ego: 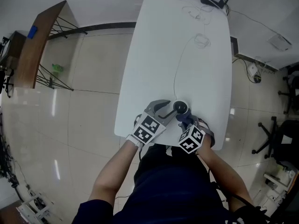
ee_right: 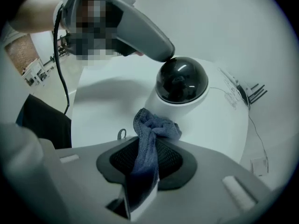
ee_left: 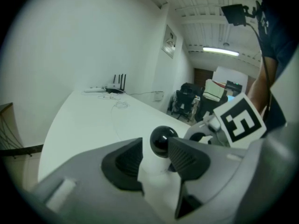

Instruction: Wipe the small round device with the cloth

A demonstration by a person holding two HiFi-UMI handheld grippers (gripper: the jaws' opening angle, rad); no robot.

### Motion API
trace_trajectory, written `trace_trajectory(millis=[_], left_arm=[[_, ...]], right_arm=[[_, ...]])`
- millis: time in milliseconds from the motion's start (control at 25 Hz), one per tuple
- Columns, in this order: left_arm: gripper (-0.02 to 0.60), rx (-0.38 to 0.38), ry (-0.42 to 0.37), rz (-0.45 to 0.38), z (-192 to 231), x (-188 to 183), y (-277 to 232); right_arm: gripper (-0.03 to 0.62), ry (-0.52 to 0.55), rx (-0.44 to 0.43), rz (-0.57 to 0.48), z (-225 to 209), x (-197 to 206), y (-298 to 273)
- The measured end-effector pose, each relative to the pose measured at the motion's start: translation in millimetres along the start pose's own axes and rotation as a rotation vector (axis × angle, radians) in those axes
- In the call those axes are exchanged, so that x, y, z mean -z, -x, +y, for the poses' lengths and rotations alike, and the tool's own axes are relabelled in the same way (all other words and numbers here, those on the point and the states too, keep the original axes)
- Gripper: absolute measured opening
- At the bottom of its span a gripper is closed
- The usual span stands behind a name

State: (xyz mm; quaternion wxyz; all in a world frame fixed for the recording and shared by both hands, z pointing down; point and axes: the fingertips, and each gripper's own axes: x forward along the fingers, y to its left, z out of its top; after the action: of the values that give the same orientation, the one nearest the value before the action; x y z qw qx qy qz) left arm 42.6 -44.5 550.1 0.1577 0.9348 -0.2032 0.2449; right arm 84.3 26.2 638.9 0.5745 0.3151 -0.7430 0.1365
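left tongs (ee_left: 155, 155) clasp device (ego: 181, 108) | right tongs (ee_right: 145, 157) pinch cloth (ee_right: 152, 129) | device: probably light, rigid; dome (ee_right: 181, 80) glossy, likely slippery; hold base (ee_right: 161, 107) | cloth: limp

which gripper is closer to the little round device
Left. The left gripper grips the device between its jaws; the right gripper, holding the cloth, hovers just short of it.

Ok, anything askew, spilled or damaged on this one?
Nothing stands out: the small round device stands upright and intact on the table, nothing spilled, and the cloth is bunched in the right gripper.
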Motion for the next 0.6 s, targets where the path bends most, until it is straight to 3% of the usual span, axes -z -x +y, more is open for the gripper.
trace_trajectory(millis=[160, 480, 600], left_arm=[[0.201, 0.087, -0.048, 0.021, -13, -2, -8], [0.199, 0.076, -0.066, 0.057, -19, 0, -19], [0.199, 0.062, -0.034, 0.039, -18, 1, -17]], right_arm=[[0.112, -0.047, 0.061, -0.038, -30, -9, 5], [0.112, 0.002, 0.121, -0.05, -76, -20, -2], [0.112, -0.027, 0.136, -0.08, -81, -18, 9]])
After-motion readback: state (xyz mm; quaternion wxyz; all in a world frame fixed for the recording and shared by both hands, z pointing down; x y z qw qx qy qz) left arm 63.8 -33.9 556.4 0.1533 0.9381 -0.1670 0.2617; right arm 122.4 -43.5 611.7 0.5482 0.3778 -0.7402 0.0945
